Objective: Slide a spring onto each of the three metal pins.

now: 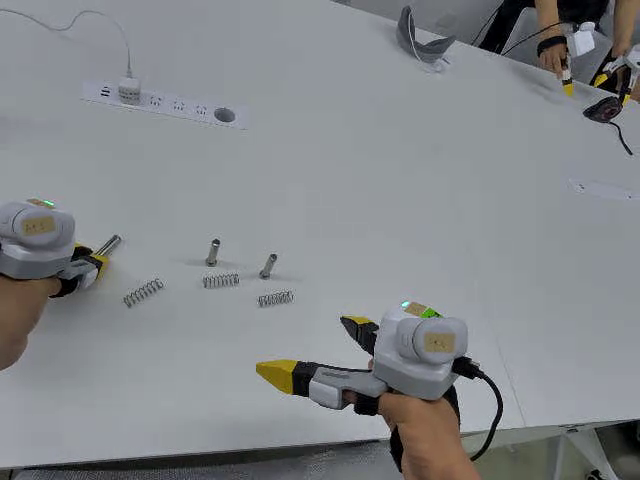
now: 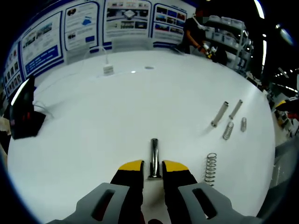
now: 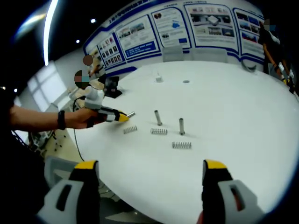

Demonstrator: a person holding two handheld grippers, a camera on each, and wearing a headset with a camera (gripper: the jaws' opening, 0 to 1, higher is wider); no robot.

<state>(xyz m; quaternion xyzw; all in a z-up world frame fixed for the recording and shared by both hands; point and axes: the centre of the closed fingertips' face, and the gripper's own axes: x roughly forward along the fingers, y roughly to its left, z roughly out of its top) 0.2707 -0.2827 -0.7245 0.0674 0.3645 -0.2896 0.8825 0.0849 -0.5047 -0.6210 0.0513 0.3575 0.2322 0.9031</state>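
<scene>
My left gripper [image 1: 95, 262] [image 2: 153, 167] is shut on a metal pin [image 1: 108, 244] [image 2: 153, 158] that sticks out forward between its yellow tips. Two other metal pins [image 1: 213, 251] [image 1: 268, 265] stand on the white table. Three springs lie flat near them: one [image 1: 143, 292] close to the left gripper, one [image 1: 221, 281] in the middle, one [image 1: 275, 298] to the right. My right gripper [image 1: 312, 350] [image 3: 149, 168] hovers near the table's front edge, jaws wide open and empty, facing the pins [image 3: 158, 117] [image 3: 181, 126] and springs [image 3: 159, 131].
A white power strip [image 1: 165, 103] with a plugged charger lies at the back left. A grey curved headband [image 1: 420, 40] sits at the far edge, where another person's hands [image 1: 555, 50] work. A black device [image 2: 23, 116] lies on the table, at the left edge of the left gripper view.
</scene>
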